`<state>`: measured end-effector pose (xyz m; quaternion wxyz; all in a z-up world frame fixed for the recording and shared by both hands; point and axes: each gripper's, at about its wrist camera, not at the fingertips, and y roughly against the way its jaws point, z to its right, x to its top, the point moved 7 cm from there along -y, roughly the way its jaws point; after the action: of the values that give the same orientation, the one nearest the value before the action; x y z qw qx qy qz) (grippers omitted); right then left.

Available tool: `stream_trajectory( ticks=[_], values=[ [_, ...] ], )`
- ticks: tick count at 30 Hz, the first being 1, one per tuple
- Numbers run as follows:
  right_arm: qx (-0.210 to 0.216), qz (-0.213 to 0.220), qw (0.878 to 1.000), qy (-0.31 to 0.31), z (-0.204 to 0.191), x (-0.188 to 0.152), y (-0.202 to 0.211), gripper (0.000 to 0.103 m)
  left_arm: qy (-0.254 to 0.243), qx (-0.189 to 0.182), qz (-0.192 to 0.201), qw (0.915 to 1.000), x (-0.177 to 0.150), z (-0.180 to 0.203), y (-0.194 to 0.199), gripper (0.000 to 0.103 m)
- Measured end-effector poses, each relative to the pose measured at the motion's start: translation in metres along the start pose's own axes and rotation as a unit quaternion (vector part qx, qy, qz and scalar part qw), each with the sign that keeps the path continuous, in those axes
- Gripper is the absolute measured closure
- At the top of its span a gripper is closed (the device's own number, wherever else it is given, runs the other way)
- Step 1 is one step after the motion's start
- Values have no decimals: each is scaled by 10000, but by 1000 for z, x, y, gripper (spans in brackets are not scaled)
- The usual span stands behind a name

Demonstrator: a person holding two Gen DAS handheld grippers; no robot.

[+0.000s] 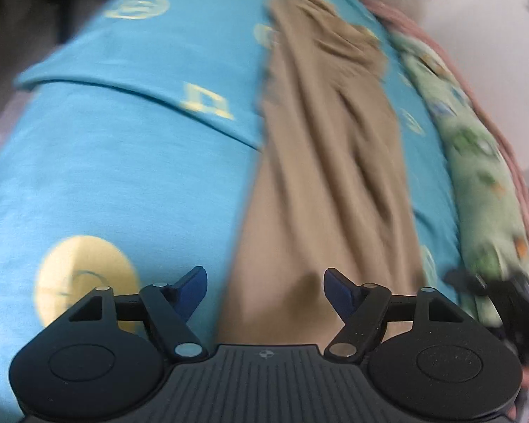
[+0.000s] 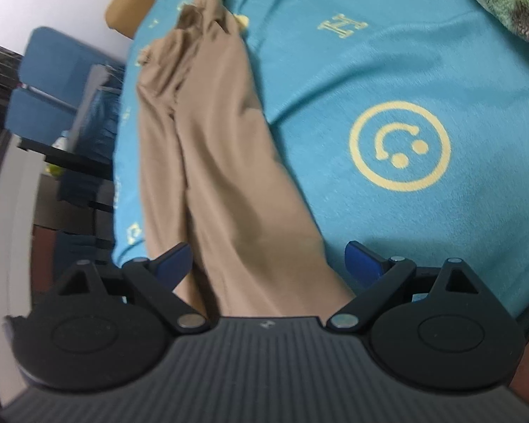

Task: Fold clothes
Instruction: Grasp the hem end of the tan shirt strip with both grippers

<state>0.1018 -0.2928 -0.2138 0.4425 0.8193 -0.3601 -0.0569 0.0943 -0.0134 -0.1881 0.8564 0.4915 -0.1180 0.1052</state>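
Here the tan trousers (image 2: 208,162) lie lengthwise on the turquoise bedsheet (image 2: 388,88) — their near end between the right gripper (image 2: 268,259)'s spread jaws. The left gripper (image 1: 264,287) — jaws wide too — holds nothing.

I count one tan garment (image 2: 225,162), laid out long, with two leg-like lengths side by side, so probably trousers. Under it is one blue blanket (image 2: 388,81), with one large yellow smiley ring (image 2: 400,146) on it in my right view. One green patterned cloth (image 1: 476,162) lies along the edge. I hold two grippers, my left gripper (image 1: 265,287) and right gripper (image 2: 268,260), each with two blue-tipped fingers.
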Motion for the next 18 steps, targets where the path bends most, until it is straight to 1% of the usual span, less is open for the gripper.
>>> stream_trajectory(
  ticks=[2, 4, 6, 7, 8, 9, 12, 14, 16, 17, 18],
  values=[
    [34, -150, 9999, -56, 1, -3, -6, 8, -262, -207, -173, 9993, -10, 13, -3, 32],
    [135, -356, 9993, -56, -1, -10, -11, 8, -518, -75, -197, 9984, -14, 19, -3, 36],
    [202, -528, 9984, -9, -4, -14, -13, 8, -447, -76, -241, 9987, -16, 16, 0, 47],
    [232, -610, 9979, 15, -5, -16, -13, 14, -343, -85, -255, 9990, -15, 13, 1, 51],
    [152, -644, 9978, 26, -4, -18, -13, 32, -220, -105, -274, 9993, -14, 9, 2, 58],
    [56, -624, 9980, 12, -3, -18, -12, 38, -96, -127, -294, 9994, -13, 5, 3, 60],
    [-193, -547, 9983, 89, -2, -21, -9, 40, 194, -103, -406, 9989, -12, -3, 2, 59],
    [-435, -499, 9974, 278, -3, -23, -9, 40, 195, -51, -452, 9988, -12, -3, 1, 57],
    [-564, -520, 9960, 467, -6, -26, -10, 40, 141, -128, -473, 9987, -11, -1, 1, 47],
    [-628, -530, 9950, 562, -7, -27, -10, 38, 114, -168, -484, 9986, -11, 1, 1, 40],
    [-597, -648, 9941, 638, -10, -30, -12, 37, 92, -182, -510, 9985, -11, 2, 1, 38]
  ],
)
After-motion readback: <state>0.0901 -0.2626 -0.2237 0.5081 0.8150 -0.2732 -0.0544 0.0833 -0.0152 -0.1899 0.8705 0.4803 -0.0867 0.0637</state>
